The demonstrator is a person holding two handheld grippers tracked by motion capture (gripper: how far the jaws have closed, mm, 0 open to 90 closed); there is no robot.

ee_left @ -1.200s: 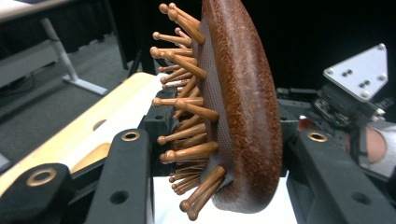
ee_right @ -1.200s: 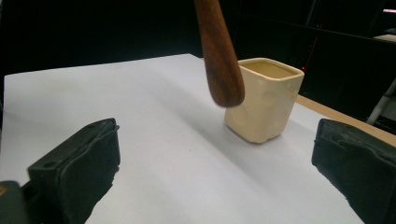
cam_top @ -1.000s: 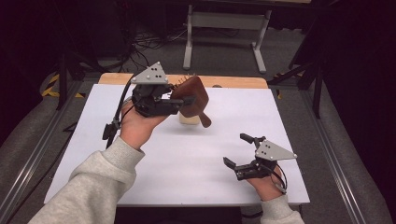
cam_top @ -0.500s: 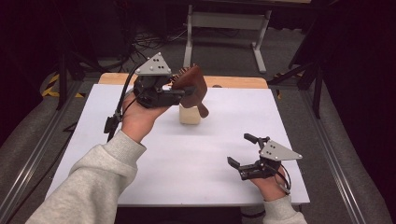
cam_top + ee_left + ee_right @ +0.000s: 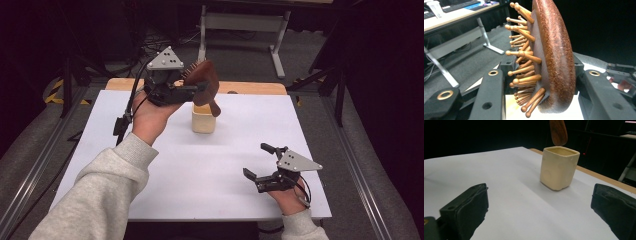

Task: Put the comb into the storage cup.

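Observation:
My left gripper [image 5: 200,86] is shut on the head of a brown wooden hairbrush [image 5: 204,82], held in the air at the back of the table. The brush's handle points down over a cream square cup [image 5: 204,118], its tip just above the rim. In the left gripper view the brush [image 5: 551,57] stands between the two black jaws, wooden pins facing left. My right gripper [image 5: 256,161] rests near the front right of the white table, open with nothing between its jaws. In the right gripper view the cup [image 5: 559,167] stands ahead with the brush handle [image 5: 558,131] hanging above it.
The white table top [image 5: 175,170] has a wooden strip [image 5: 250,88] along its far edge. Beyond it are metal stand legs [image 5: 240,25] and cables on a dark floor. A rail [image 5: 30,165] runs along the table's left side.
My left hand has lifted the brush a little and tipped it more upright, bringing the handle over the cup. The right gripper has stayed where it was.

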